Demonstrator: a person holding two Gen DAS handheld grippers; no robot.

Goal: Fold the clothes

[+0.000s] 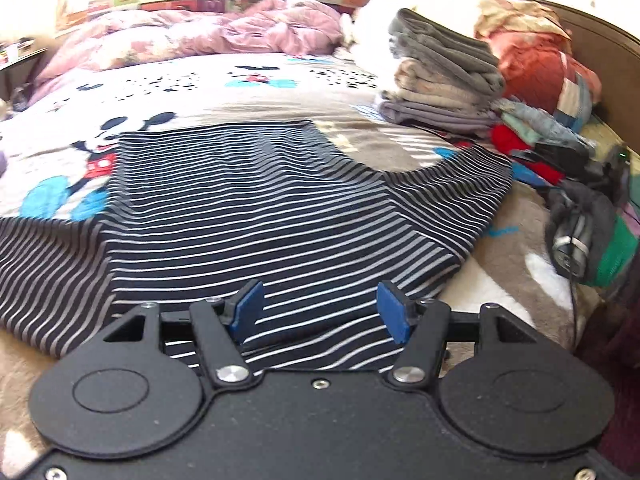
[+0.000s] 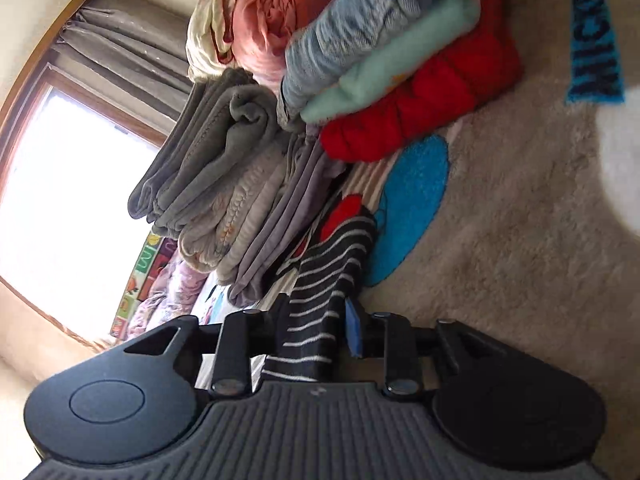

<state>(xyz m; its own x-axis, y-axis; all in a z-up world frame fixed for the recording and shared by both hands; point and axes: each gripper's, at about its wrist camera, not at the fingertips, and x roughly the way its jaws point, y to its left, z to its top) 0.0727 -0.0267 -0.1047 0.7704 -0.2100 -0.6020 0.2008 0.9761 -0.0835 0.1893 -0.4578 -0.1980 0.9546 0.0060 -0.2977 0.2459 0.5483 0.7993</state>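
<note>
A navy shirt with thin white stripes lies spread flat on the Mickey Mouse blanket. Its near hem reaches under my left gripper, whose blue pads stand wide apart just above the cloth, open and holding nothing. In the right wrist view a bunched strip of the same striped cloth runs between the fingers of my right gripper. The jaws stand apart. One blue pad shows beside the cloth, and the other finger is hidden behind it.
A stack of folded grey and beige clothes stands at the back right of the bed. Beside it lie folded red, mint and blue pieces. A crumpled pink quilt lies along the far side. Dark gear and a cable sit at the right edge.
</note>
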